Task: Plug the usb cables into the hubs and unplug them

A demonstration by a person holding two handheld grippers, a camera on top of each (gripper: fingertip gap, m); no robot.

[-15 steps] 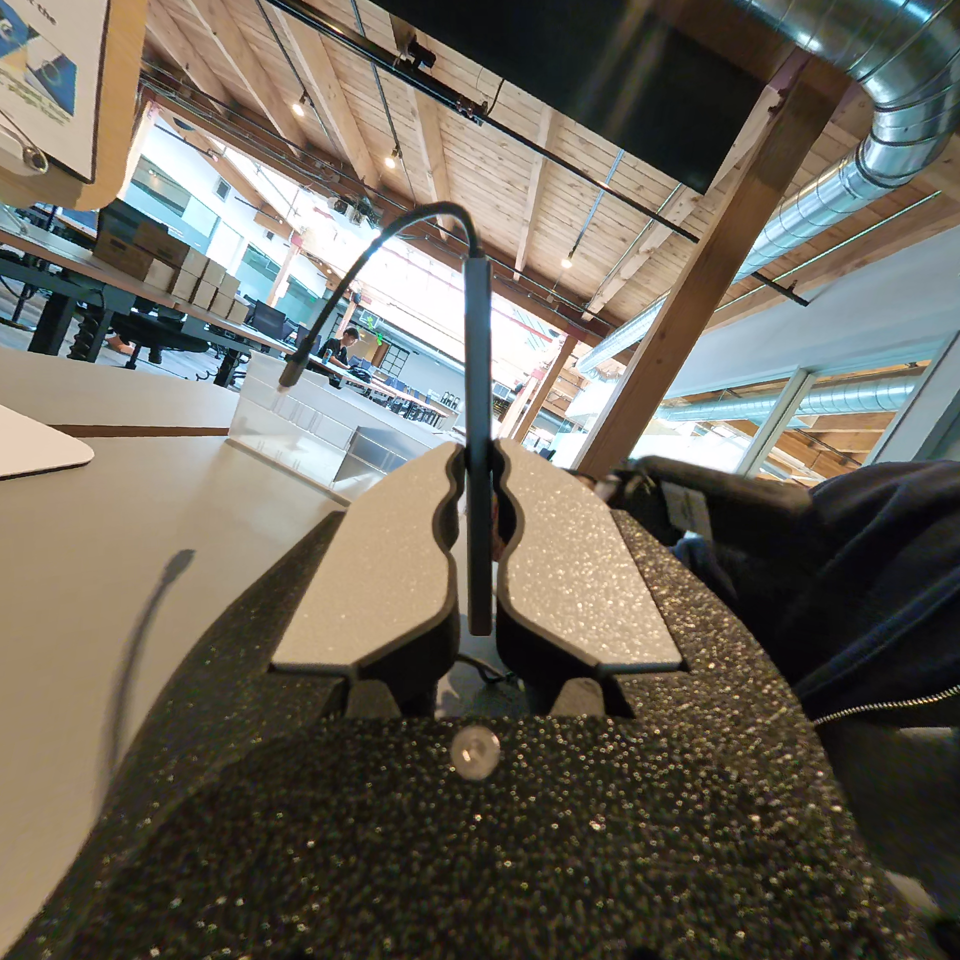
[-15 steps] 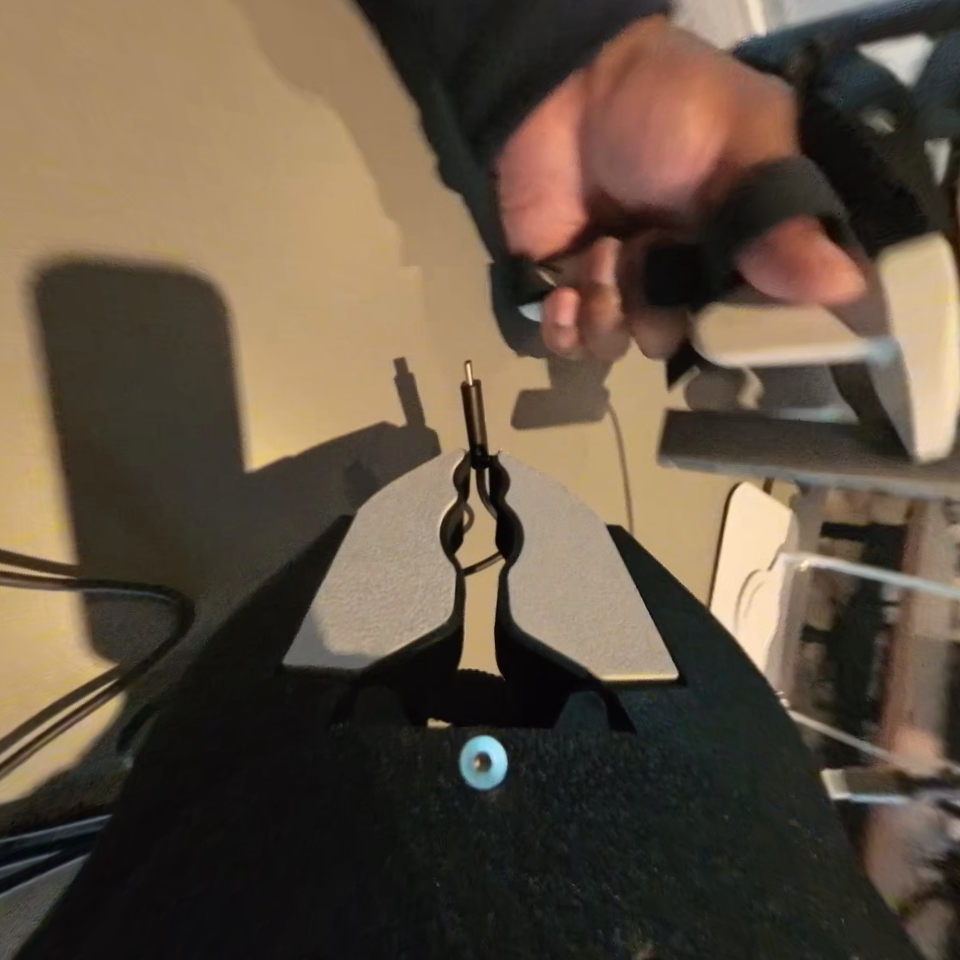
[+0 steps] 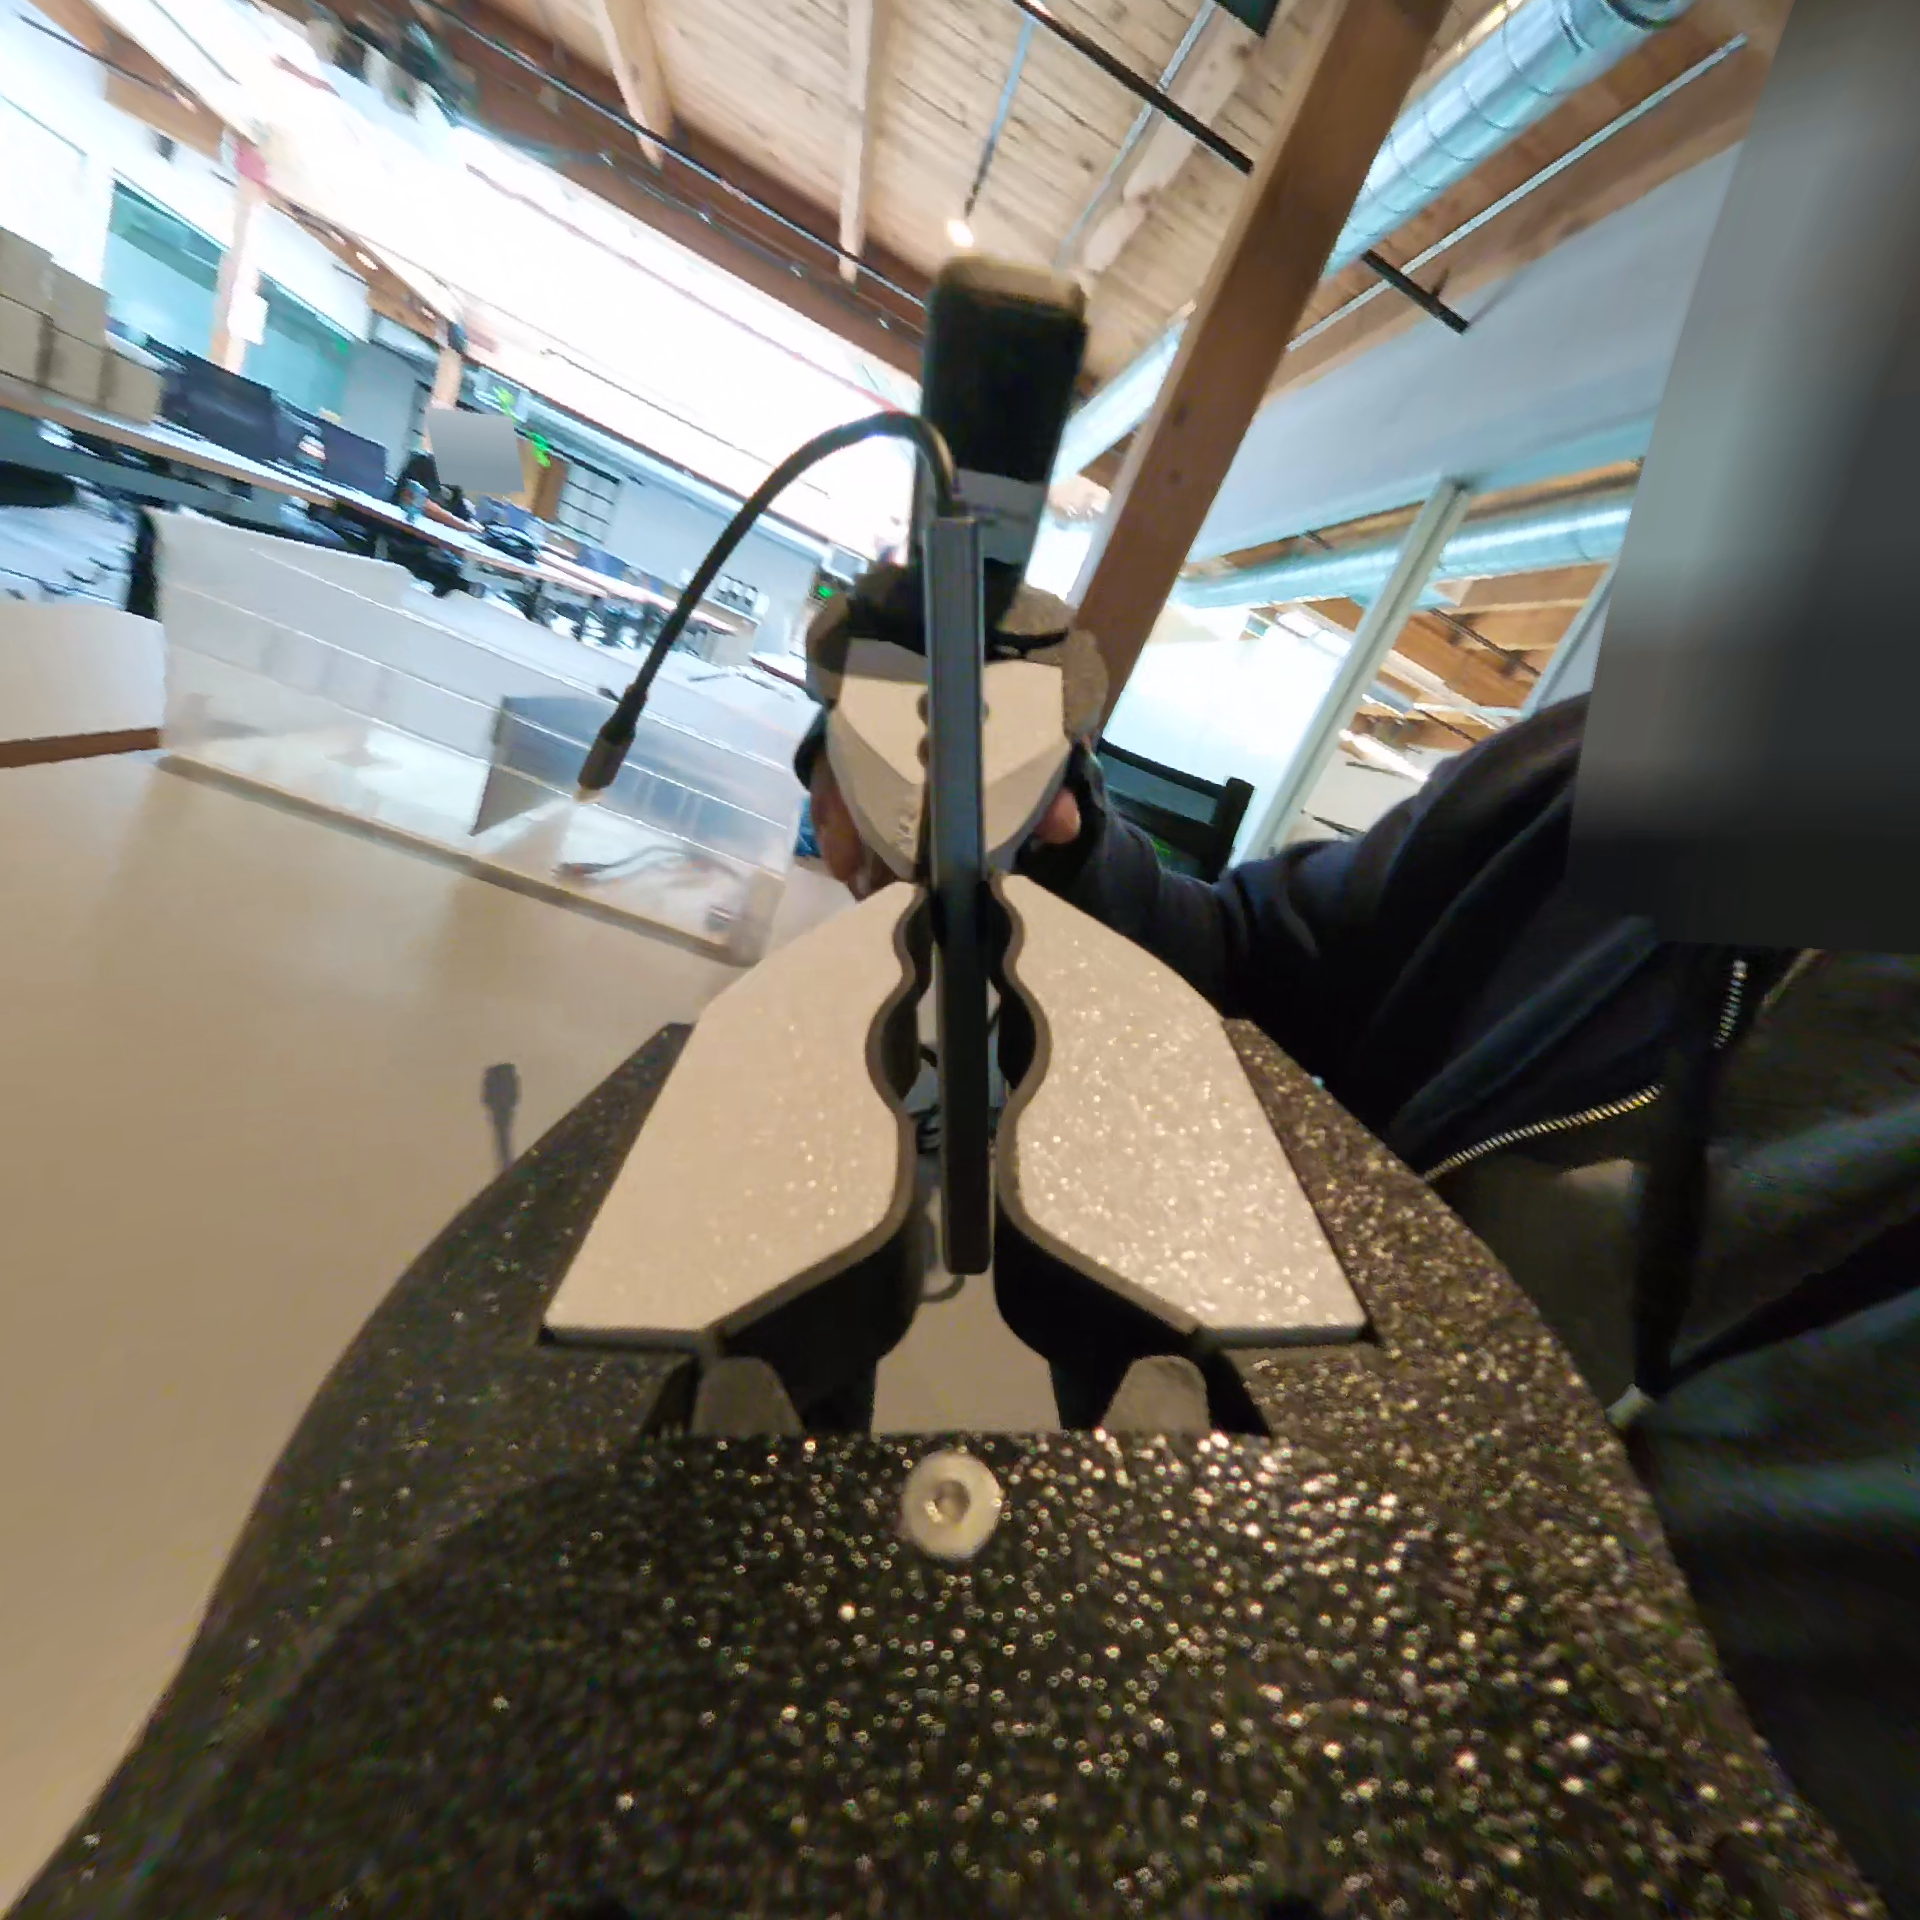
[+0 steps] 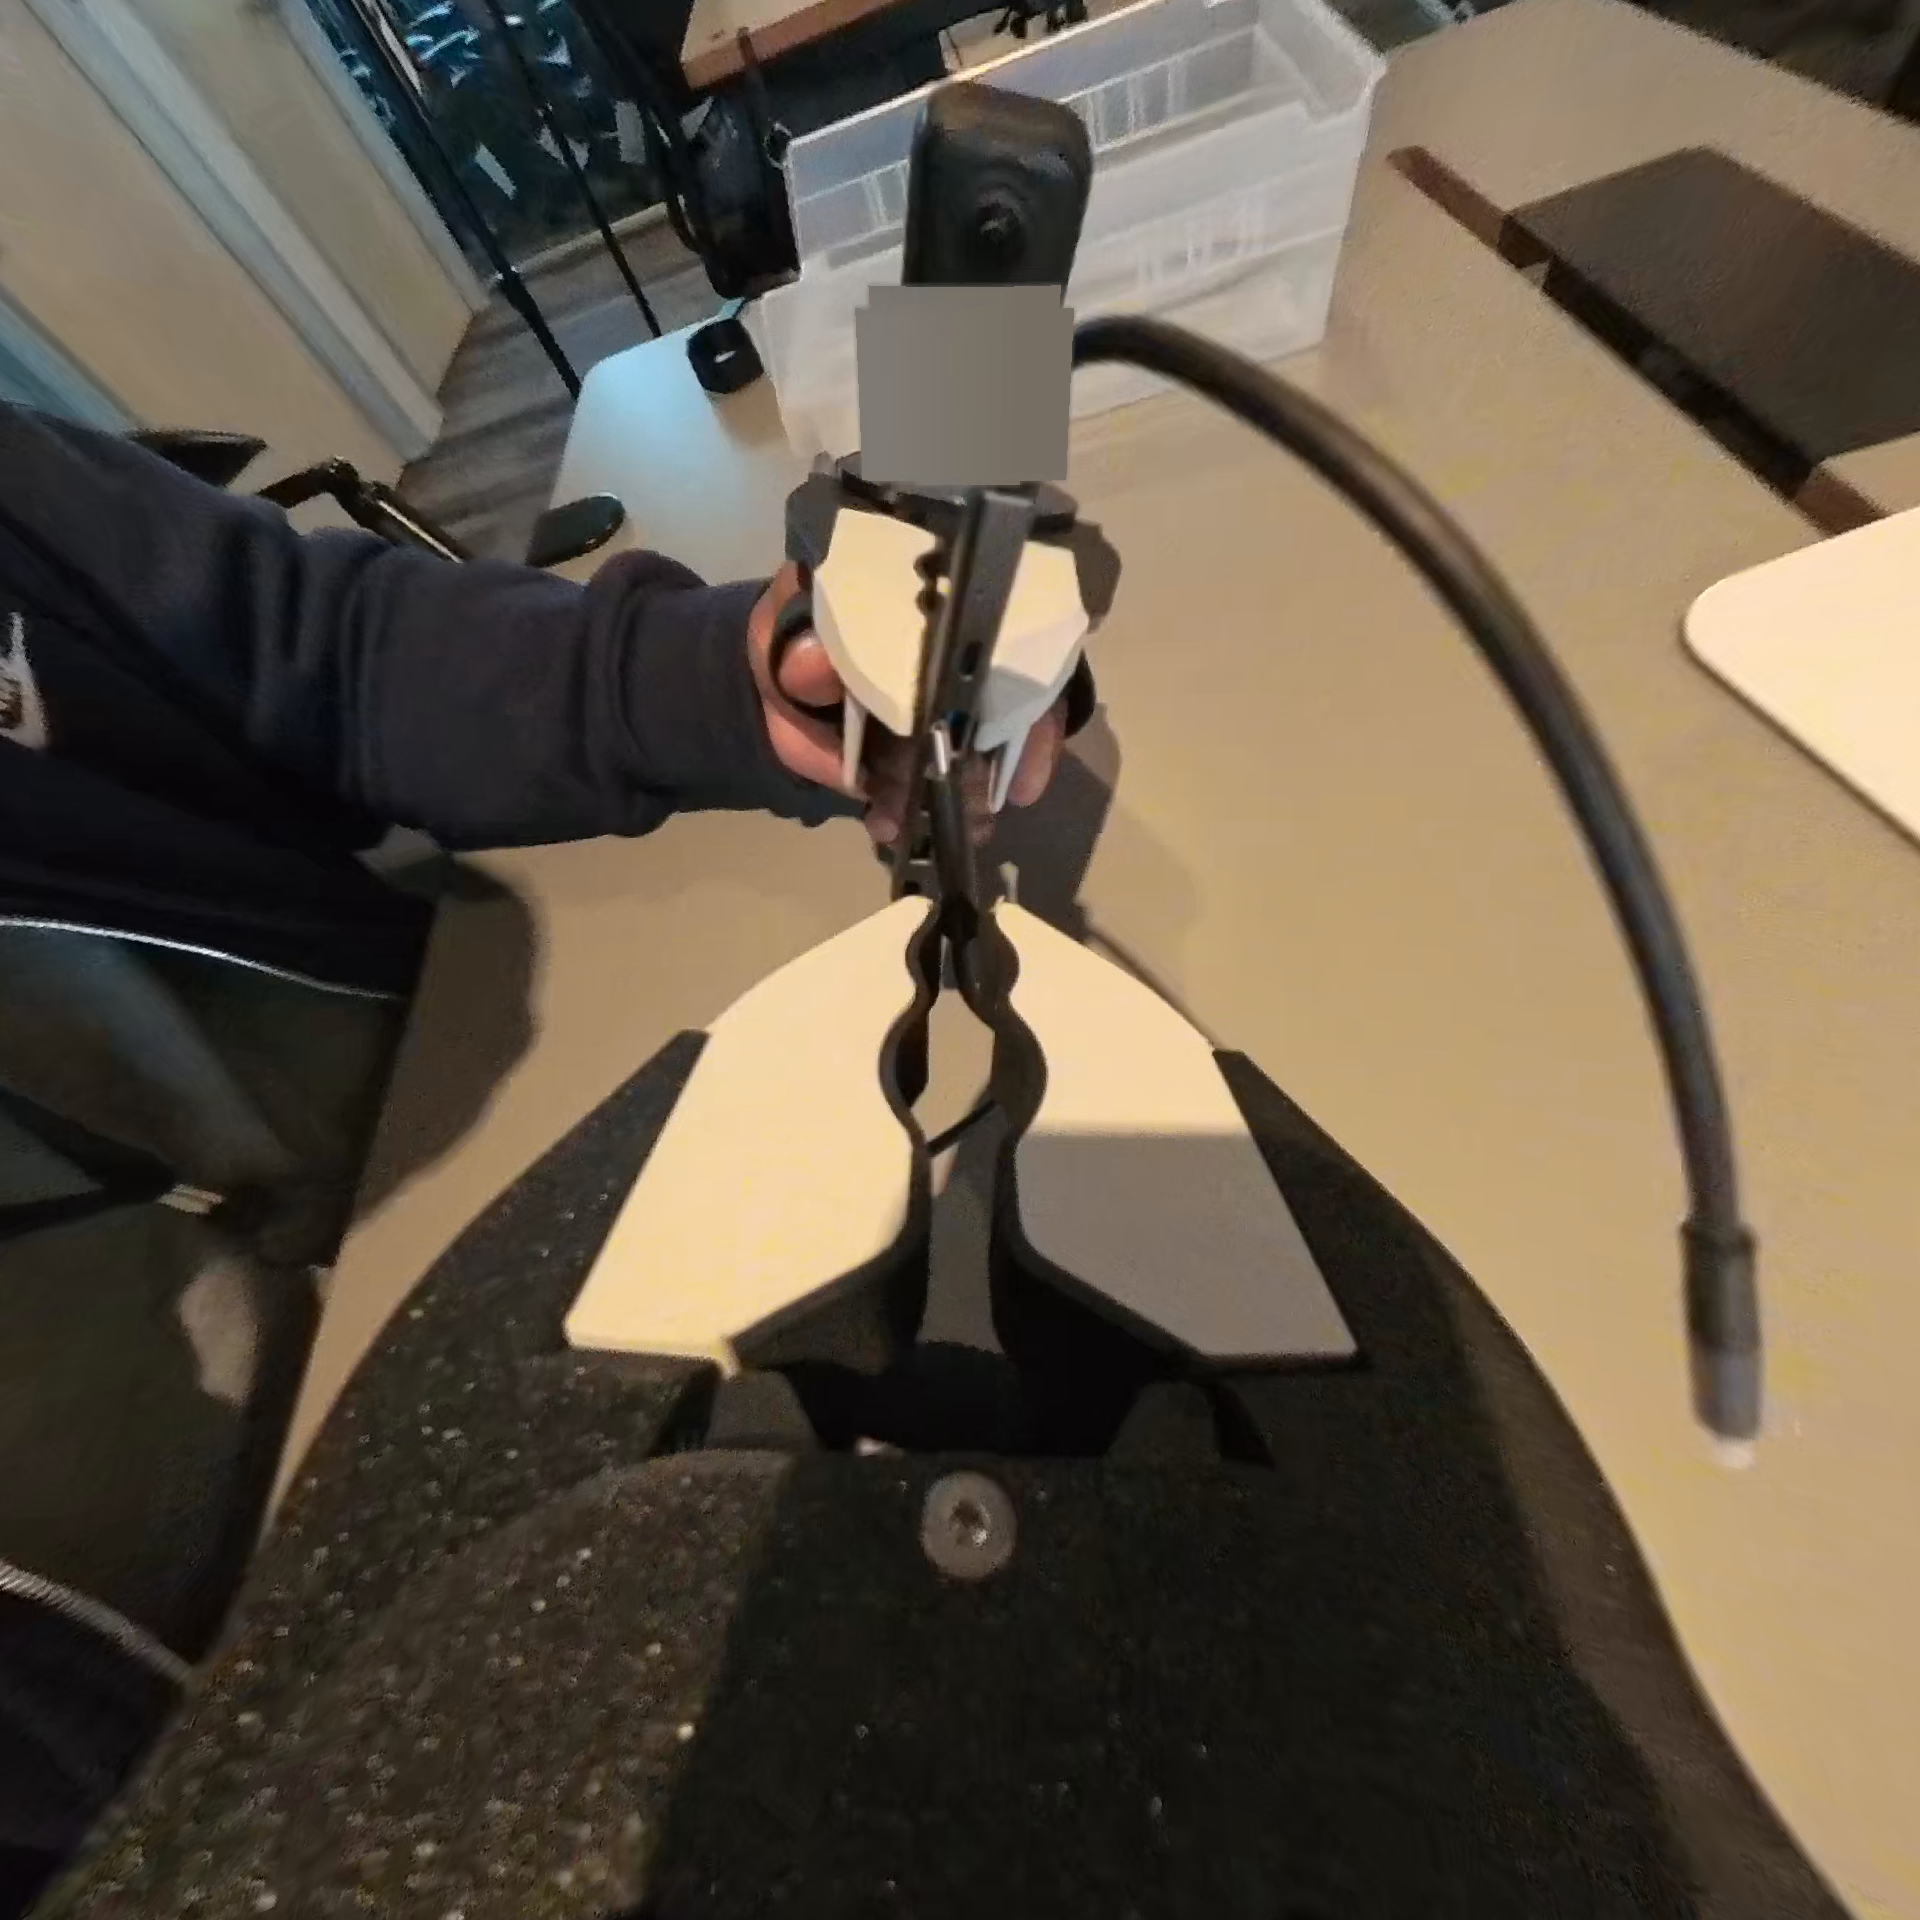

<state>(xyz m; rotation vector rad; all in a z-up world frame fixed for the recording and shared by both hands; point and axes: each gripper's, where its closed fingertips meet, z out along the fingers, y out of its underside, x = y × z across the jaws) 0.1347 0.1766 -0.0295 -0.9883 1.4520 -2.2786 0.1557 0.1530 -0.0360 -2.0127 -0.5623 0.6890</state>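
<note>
Left wrist view: your left gripper [image 3: 958,894] is clenched on the hub [image 3: 956,831], a thin dark slab standing on edge between the two pale fingers [image 3: 769,1122]. Hub's own short lead [image 3: 717,582] arcs off its top end to the left, plug hanging free above the beige table [image 3: 260,987]. Beyond the hub, your right gripper [image 3: 951,748] faces you, just behind the slab, hand wrapped round its grip. Clear plastic bin [image 3: 416,707] sits on the table left of the hub.

Right wrist view: your right gripper [image 4: 958,909] is pinched shut on the usb cable [image 4: 951,821] right behind its plug. Plug tip sits at the hub's [image 4: 961,613] edge; whether it is seated in a port, can't tell. Left gripper [image 4: 940,727] clamps that hub from the far side, hand [image 4: 810,696] on its handle. Hub lead [image 4: 1538,748] sweeps right of the hub, over the table [image 4: 1299,831].
</note>
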